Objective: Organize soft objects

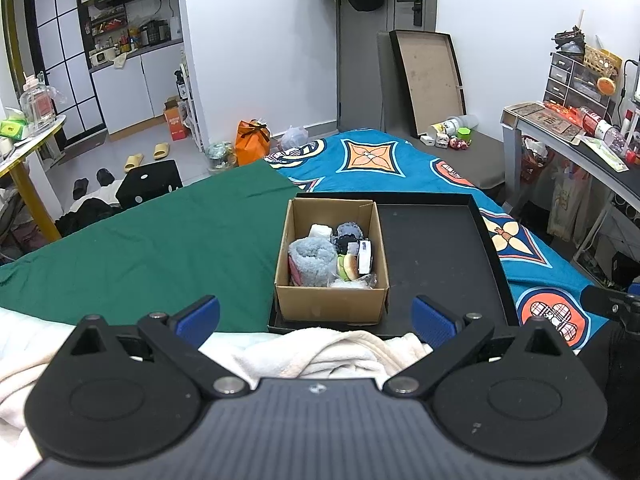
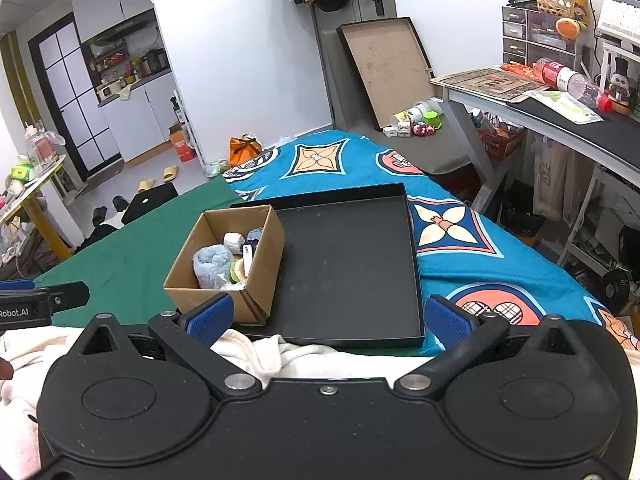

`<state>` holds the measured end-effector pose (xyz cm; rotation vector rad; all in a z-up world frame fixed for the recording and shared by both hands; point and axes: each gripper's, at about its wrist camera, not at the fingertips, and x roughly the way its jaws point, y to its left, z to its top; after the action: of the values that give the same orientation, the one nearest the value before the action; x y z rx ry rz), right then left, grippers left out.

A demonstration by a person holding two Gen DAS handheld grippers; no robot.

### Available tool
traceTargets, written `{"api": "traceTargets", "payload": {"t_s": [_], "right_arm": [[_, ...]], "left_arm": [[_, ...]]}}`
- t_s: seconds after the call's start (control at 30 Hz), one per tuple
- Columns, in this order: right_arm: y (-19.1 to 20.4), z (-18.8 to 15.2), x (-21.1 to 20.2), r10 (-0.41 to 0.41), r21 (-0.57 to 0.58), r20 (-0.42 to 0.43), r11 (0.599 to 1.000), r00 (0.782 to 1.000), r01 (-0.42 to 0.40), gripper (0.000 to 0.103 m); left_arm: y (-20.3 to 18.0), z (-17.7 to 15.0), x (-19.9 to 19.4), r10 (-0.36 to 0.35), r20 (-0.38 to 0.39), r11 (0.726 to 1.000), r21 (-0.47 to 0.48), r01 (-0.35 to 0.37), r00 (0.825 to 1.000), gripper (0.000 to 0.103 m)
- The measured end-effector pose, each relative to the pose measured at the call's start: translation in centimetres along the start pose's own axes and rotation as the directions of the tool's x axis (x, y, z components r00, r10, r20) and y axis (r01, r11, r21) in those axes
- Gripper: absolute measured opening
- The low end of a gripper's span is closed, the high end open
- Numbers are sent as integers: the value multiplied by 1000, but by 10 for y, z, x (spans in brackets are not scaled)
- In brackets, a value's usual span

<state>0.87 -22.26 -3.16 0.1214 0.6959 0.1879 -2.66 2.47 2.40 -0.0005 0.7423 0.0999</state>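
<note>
Both grippers — left gripper (image 1: 316, 316), right gripper (image 2: 326, 318) — hover spread and empty above the cream blanket (image 1: 320, 350), facing the cardboard box (image 1: 332, 304) of soft items, parked in the black tray (image 1: 436, 256) — likely for unloading.

Two black handheld grippers
Left gripper (image 1: 316, 316) and right gripper (image 2: 327, 318): blue textured pads (image 2: 210, 317), silver pivot screws, ribbed housing, round black discs.

A small studio home — bed (image 1: 400, 160), kitchenette (image 1: 128, 52), slippers (image 1: 148, 156) and cluttered desk (image 2: 540, 112) share one room.
</note>
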Motion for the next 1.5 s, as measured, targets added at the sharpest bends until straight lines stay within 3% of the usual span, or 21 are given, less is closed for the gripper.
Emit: {"api": "traceTargets", "payload": {"t_s": [1.5], "right_arm": [[2, 4, -4, -20, -20, -6, 1000, 1000, 19, 103]], "left_arm": [[-2, 1, -4, -13, 5, 1000, -8, 13, 1000, 101]]}}
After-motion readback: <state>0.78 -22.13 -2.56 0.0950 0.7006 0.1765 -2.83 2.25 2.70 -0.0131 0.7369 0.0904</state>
